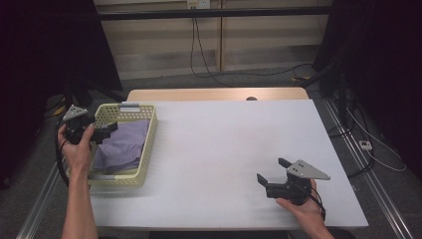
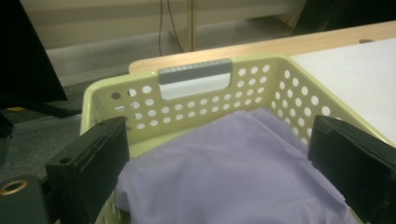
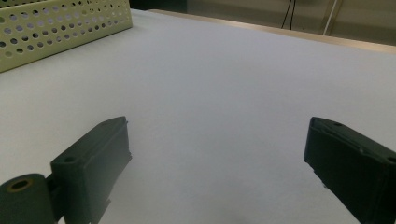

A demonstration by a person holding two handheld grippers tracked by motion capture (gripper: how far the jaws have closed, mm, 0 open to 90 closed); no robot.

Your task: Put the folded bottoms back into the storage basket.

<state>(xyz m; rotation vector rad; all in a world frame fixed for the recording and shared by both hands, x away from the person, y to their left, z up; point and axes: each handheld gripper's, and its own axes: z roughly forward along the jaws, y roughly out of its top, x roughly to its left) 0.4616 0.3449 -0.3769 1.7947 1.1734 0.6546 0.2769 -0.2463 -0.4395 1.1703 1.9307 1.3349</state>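
A pale yellow perforated basket stands at the table's left edge, and a folded lavender cloth lies in it. In the left gripper view the cloth lies just beyond my jaws, under the basket's far wall with its grey handle. My left gripper hovers open over the basket's left rim, holding nothing. My right gripper rests open low over the white table surface at the front right, nothing between its jaws. The basket's side appears far off in the right gripper view.
The white table top ends in a wooden strip at the back. Cables run over the floor behind, and a dark screen stands at the back left. Bare white surface lies between the basket and my right gripper.
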